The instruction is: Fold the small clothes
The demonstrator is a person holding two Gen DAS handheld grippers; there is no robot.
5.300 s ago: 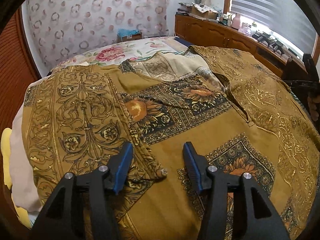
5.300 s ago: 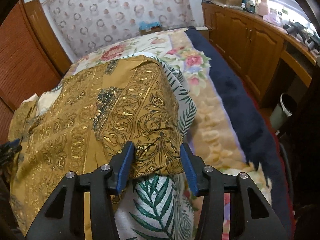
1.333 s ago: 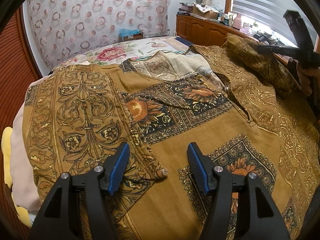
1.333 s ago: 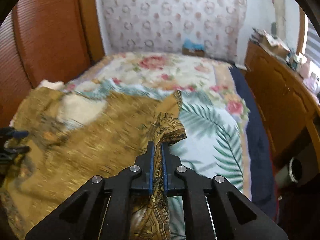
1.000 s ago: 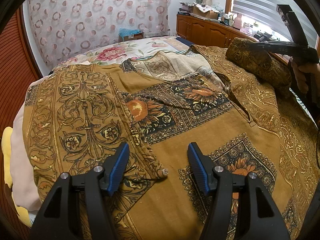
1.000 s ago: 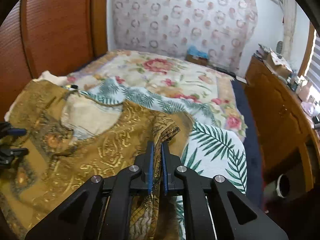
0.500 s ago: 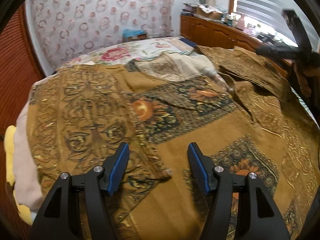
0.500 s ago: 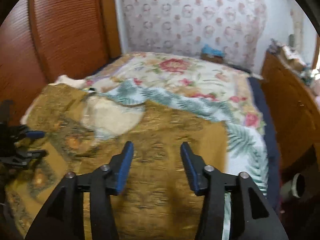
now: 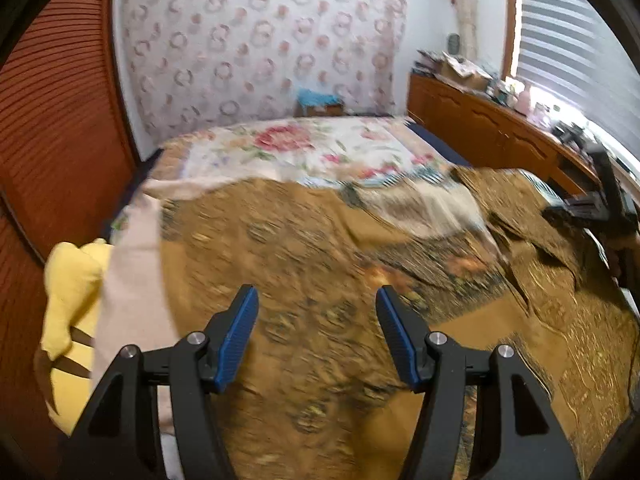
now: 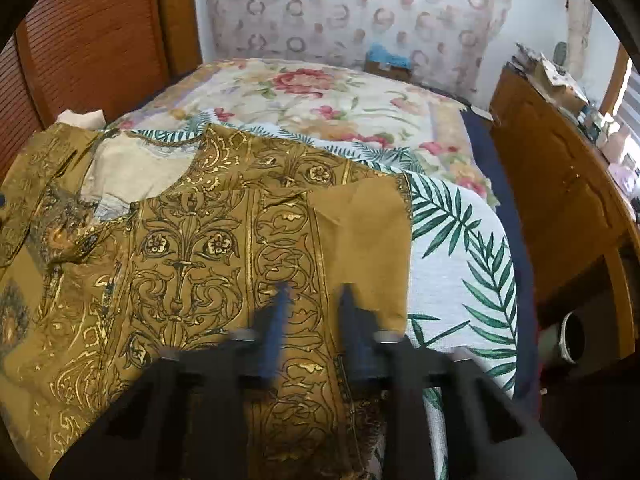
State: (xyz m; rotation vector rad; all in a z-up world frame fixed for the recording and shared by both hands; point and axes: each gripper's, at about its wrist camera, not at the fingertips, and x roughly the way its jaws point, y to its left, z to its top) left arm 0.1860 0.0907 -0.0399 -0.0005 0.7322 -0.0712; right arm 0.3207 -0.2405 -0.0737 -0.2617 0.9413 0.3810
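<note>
L-wrist view is blurred, so the print on the mustard kurta (image 9: 320, 248) smears to blotches there; its near hem is cut off by the frame and the gripper arms. L gripper (image 9: 316, 292) sits w/ jaws wide apart over the cloth, nothing btwn the blue ribbed pads. R gripper (image 10: 312, 288) is smeared by motion in its own view: jaws have just been closing, a narrow gap still shows, no cloth pinched btwn them; whether the tips touch the fabric, can't tell. The kurta (image 10: 200, 240) lies spread flat across the near end of the bed, thin woven fabric w/ gold scrollwork bands, dark floral panels and a pale lining at the round neck; one plain-backed flap is folded over at its R edge. Under it is a white palm-leaf sheet (image 10: 460, 260), beyond that a rose-print bedspread (image 9: 288, 144). A yellow cloth (image 9: 68, 280) and a pinkish cloth (image 9: 128, 280) poke out at the L side, mostly hidden. A cardboard box (image 9: 320, 104) by the wall holds sth blue, unclear what. A round bin (image 10: 572, 338) stands beside the wooden cabinet (image 10: 560, 200); inside too dark to read.
</note>
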